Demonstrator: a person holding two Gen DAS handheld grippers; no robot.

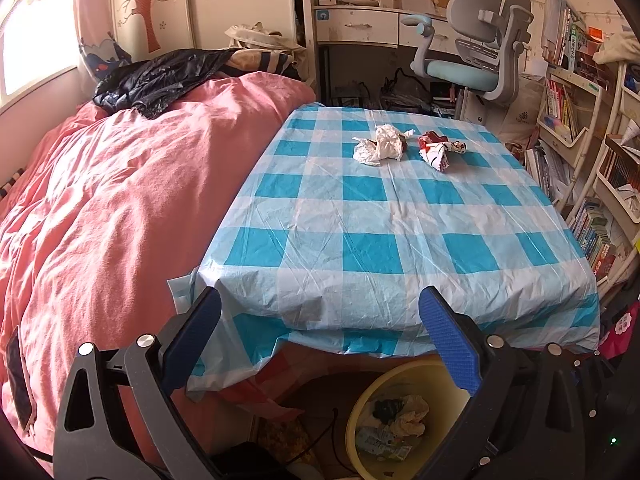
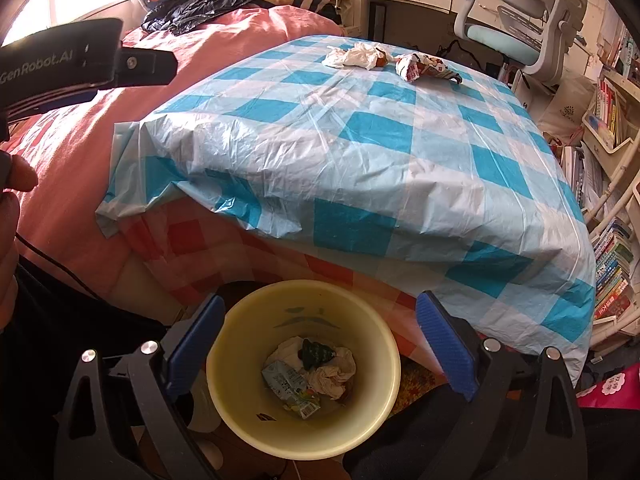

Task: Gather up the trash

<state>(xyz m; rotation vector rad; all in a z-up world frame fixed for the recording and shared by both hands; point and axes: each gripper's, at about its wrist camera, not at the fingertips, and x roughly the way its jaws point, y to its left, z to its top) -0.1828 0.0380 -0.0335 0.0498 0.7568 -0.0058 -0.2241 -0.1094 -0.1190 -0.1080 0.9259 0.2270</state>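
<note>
A crumpled white tissue (image 1: 380,145) (image 2: 354,56) and a crumpled red-and-white wrapper (image 1: 438,151) (image 2: 420,67) lie side by side at the far end of the table under a blue-checked cloth (image 1: 360,216) (image 2: 360,140). A yellow bin (image 2: 304,364) (image 1: 404,420) stands on the floor at the table's near edge, holding several crumpled scraps. My left gripper (image 1: 320,336) is open at the near table edge, empty. Over the bin hangs my right gripper (image 2: 320,344), open and empty. The left gripper's body (image 2: 80,60) shows at the upper left of the right wrist view.
A bed with a pink quilt (image 1: 120,200) adjoins the table's left side, with a black jacket (image 1: 160,76) on it. A grey-blue desk chair (image 1: 476,40) stands behind the table. Bookshelves (image 1: 592,160) crowd the right side. A hand (image 2: 12,208) shows at the left.
</note>
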